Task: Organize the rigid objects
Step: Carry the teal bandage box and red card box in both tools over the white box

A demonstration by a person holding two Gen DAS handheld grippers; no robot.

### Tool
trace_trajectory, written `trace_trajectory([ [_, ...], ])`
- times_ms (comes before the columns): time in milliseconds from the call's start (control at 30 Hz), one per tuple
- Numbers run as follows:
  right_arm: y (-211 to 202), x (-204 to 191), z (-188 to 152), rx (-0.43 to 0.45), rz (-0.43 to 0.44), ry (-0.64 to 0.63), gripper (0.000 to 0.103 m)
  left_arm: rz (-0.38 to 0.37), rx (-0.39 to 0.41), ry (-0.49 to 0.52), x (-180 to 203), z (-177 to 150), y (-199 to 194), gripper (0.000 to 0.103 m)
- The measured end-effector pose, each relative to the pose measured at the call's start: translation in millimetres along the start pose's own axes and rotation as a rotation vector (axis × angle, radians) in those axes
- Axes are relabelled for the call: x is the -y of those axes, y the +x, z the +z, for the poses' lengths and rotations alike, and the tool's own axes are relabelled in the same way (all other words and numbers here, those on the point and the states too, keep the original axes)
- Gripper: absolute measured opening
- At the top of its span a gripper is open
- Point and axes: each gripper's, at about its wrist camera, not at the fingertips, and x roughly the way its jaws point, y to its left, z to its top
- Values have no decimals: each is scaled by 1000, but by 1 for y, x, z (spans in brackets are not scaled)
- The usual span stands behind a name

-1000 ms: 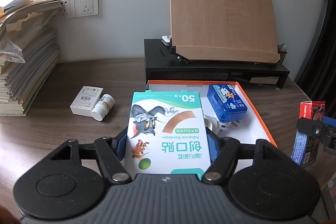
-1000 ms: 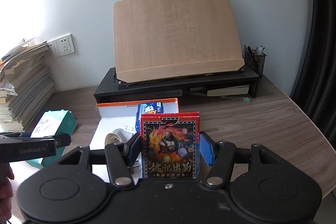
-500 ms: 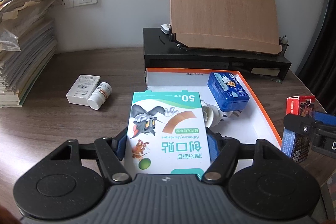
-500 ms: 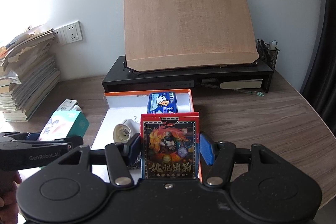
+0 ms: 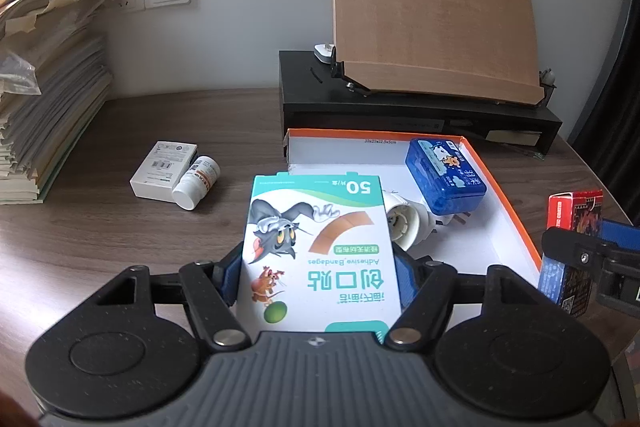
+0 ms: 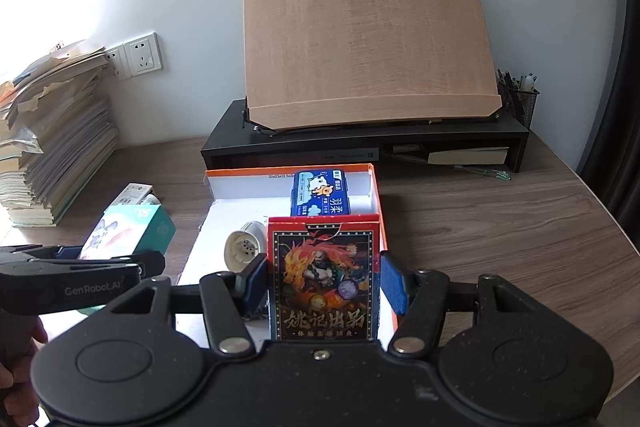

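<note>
A teal-and-white bandage box (image 5: 320, 227) with a cartoon cat is clamped between the pads of my left gripper (image 5: 318, 279), held above the near left corner of the orange-rimmed white tray (image 5: 516, 223). My right gripper (image 6: 324, 291) is shut on a red playing-card box (image 6: 323, 255), upright over the tray's right rim (image 6: 378, 195). In the tray lie a blue plastic box (image 5: 444, 175) and a white round plug (image 5: 408, 223). The right wrist view shows the left gripper (image 6: 72, 275) at the lower left with the bandage box (image 6: 128, 235).
A white carton (image 5: 164, 169) and a small white bottle (image 5: 198, 183) lie on the wooden desk left of the tray. Behind it stands a black riser (image 5: 400, 107) bearing a tilted wooden board (image 5: 432, 15). A paper stack (image 5: 44, 87) fills the left; a pen holder (image 6: 520, 99) stands far right.
My right gripper has edged forward and slightly down with the card box, closer to the tray. The left gripper has hardly moved. Both grips are unchanged.
</note>
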Motion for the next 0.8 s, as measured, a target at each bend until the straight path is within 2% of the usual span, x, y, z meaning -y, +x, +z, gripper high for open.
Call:
trace_trajectory([
  [800, 1, -14, -2, -13, 2, -11, 71, -15, 13, 2, -7, 6, -2, 72],
])
